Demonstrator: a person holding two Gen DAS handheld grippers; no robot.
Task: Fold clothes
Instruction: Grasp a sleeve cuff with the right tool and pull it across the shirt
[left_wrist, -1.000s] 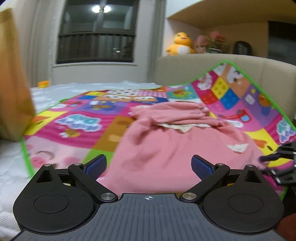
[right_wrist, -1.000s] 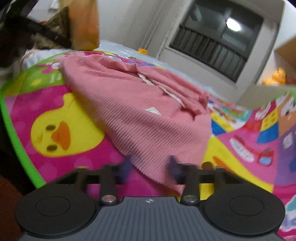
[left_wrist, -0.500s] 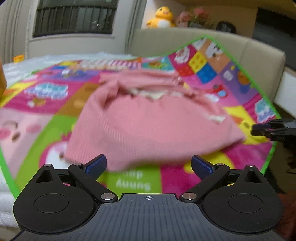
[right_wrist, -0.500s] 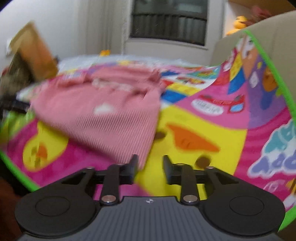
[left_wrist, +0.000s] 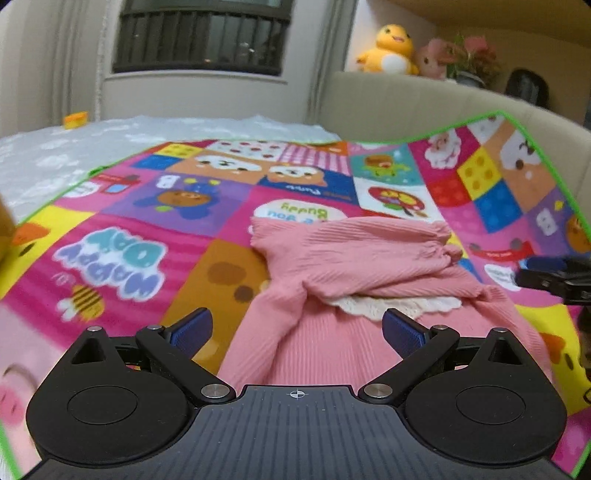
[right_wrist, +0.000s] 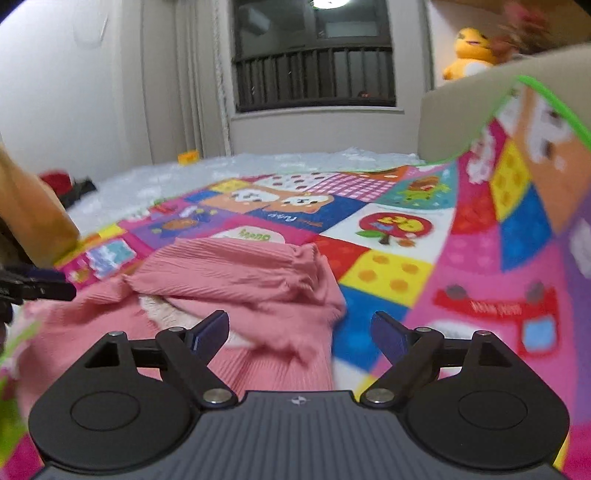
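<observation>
Left wrist view: the left gripper (left_wrist: 295, 328) stands with its jaws spread wide and nothing between them, poised low over the near part of the pink garment (left_wrist: 354, 273). Right wrist view: the right gripper (right_wrist: 299, 330) is likewise spread and empty, its left finger over the garment's right side, its right finger over bare mat.

The garment, a ribbed pink top, lies on the play mat (left_wrist: 155, 206) toward the mat's near edge and nearer its right side than its left. Its far portion is doubled back toward the near edge, with a gathered cuff at the right end and a cream lace trim (left_wrist: 391, 304) showing beneath the overlap. The mat's far right corner climbs the beige headboard (left_wrist: 399, 99).

Judgement: a fold is partly made, both tools between grips. Whether the lower half is next to be turned up, or the piece is being squared off, cannot be settled. Any next grip calls for pinching one fabric edge cleanly without catching the mat.
</observation>
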